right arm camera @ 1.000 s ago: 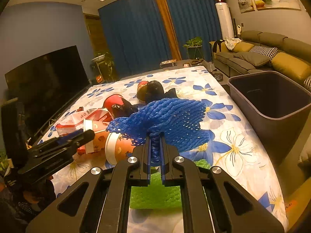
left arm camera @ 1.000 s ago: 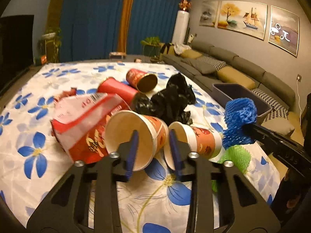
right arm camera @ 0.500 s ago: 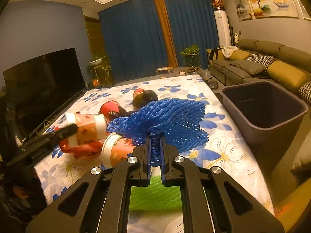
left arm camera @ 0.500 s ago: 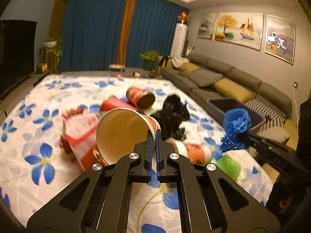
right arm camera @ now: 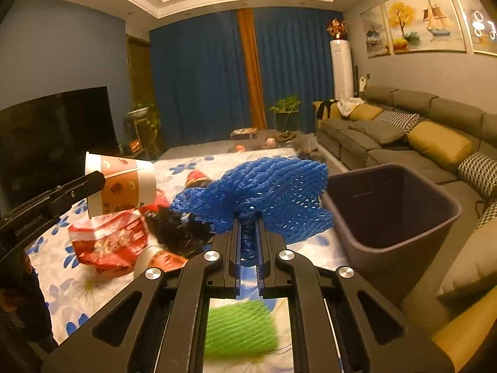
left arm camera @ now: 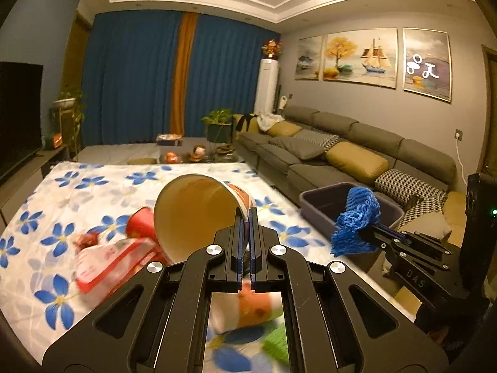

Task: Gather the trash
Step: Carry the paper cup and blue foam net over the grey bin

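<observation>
The left claw [left arm camera: 246,217] pinches a paper cup [left arm camera: 198,214] by its rim, while the right claw [right arm camera: 248,220] clamps blue netting [right arm camera: 267,192].

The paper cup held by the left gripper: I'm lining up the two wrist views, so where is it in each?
Left wrist view: paper cup at centre, mouth toward the camera, its rim pinched in the left gripper.
Right wrist view: at the left edge, seen side-on, lifted off the table.
Shared landmark: the dark bin.
</observation>
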Action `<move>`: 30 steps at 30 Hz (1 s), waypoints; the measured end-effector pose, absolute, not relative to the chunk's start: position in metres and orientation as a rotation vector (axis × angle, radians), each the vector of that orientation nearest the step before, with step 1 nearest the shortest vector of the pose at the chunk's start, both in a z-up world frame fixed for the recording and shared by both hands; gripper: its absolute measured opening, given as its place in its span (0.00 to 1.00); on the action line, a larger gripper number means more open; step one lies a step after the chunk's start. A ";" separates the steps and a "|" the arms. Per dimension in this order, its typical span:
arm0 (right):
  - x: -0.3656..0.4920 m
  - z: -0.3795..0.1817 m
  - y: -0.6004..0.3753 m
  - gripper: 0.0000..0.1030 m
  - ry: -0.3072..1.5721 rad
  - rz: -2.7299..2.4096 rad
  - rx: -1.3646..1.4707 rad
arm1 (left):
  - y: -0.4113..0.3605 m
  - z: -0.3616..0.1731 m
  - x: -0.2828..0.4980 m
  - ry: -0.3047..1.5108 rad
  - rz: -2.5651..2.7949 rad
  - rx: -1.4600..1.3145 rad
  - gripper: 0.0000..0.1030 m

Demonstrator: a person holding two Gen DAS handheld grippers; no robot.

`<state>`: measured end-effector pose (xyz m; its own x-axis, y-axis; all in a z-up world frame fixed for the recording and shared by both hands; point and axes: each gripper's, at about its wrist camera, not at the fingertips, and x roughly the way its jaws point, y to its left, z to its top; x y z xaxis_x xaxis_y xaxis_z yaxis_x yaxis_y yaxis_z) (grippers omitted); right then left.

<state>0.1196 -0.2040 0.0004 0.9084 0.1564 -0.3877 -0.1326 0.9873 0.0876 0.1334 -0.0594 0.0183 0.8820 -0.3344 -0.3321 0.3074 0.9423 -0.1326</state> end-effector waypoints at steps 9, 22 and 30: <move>0.134 0.019 -0.260 0.09 0.347 0.012 0.063 | -0.123 0.037 0.151 0.333 -0.424 -0.059 0.02; 0.166 0.026 -0.334 0.09 0.318 -0.133 0.102 | -0.228 0.046 0.199 0.341 -0.527 -0.065 0.02; 0.181 0.020 -0.357 0.09 0.320 -0.148 0.111 | -0.268 0.034 0.223 0.357 -0.546 -0.061 0.02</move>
<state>0.1813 -0.3568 0.0204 0.9384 -0.1273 -0.3211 0.1625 0.9830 0.0852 0.2232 -0.2678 0.0339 0.7945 -0.5184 -0.3162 0.4974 0.8543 -0.1509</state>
